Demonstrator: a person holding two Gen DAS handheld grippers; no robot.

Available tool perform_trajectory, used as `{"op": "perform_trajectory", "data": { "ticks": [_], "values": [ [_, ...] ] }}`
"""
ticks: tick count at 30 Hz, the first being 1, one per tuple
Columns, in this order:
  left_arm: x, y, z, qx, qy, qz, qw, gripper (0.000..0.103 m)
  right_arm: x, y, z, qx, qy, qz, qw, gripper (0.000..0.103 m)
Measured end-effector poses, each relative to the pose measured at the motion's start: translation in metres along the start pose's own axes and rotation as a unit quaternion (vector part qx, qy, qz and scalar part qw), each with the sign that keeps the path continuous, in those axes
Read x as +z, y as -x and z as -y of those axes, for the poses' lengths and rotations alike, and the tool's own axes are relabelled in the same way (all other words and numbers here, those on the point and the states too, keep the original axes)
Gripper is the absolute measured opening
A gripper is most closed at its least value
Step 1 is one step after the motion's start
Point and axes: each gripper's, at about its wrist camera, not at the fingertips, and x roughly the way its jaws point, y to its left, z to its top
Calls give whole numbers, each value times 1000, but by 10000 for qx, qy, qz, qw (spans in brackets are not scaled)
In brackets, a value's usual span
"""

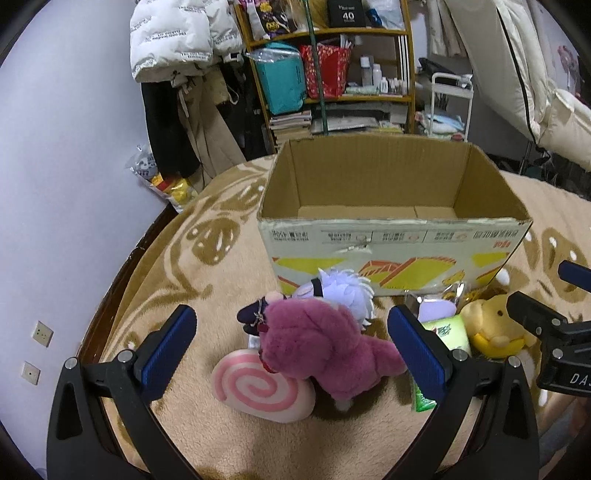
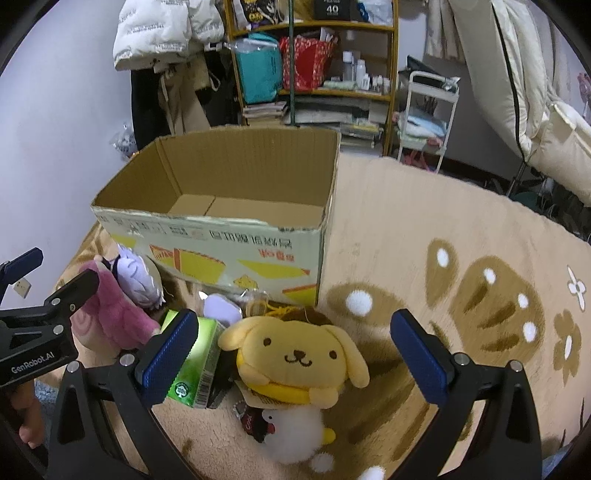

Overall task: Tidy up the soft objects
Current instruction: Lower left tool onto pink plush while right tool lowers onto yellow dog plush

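Pick-up stage, box (image 1: 391, 236) ahead apparently empty: left claw (image 1: 291, 345) spread wide with the pink bear (image 1: 317, 343) between its fingers, right claw (image 2: 295, 354) likewise agape around the yellow dog (image 2: 295, 354); next, I judge, closing, then lifting forward.

A wooden shelf (image 1: 328, 35) stands against the far wall, holding a teal bag (image 1: 282, 83), a red gift bag (image 1: 327, 70), small bottles (image 1: 373, 75) and stacks of magazines (image 1: 291, 123). A white puffer jacket (image 1: 177, 37) hangs to its left above darker coats, and a white trolley (image 2: 428, 110) stands to its right. Beside the purple wall (image 1: 66, 155), a plastic bag (image 1: 162, 181) of bright items sits low down, with two wall sockets (image 1: 43, 333) nearer the camera.
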Motion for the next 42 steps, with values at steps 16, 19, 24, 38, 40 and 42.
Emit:
{"op": "perform_trajectory", "data": {
  "ticks": [16, 19, 24, 38, 40, 42],
  "values": [
    [-12, -36, 6, -174, -1, -682, 9975, 102, -6, -44, 4, -35, -124, -802, 9967, 103],
    [-13, -38, 8, -159, -44, -737, 9971, 102, -7, -50, 4, -22, -149, -942, 9954, 103],
    [-13, -42, 8, -249, -52, -855, 9960, 102, -10, -57, 5, 1, -165, -1080, 9940, 103],
    [-13, -50, 2, -506, 96, -919, 9944, 91, -12, -69, 5, 25, -174, -1321, 9911, 103],
    [-13, -51, 2, -575, 148, -935, 9938, 87, -13, -70, 5, 39, -155, -1345, 9908, 103],
    [-13, -51, 1, -645, 188, -948, 9932, 83, -13, -70, 3, 34, -126, -1364, 9906, 103]
  ]
}}
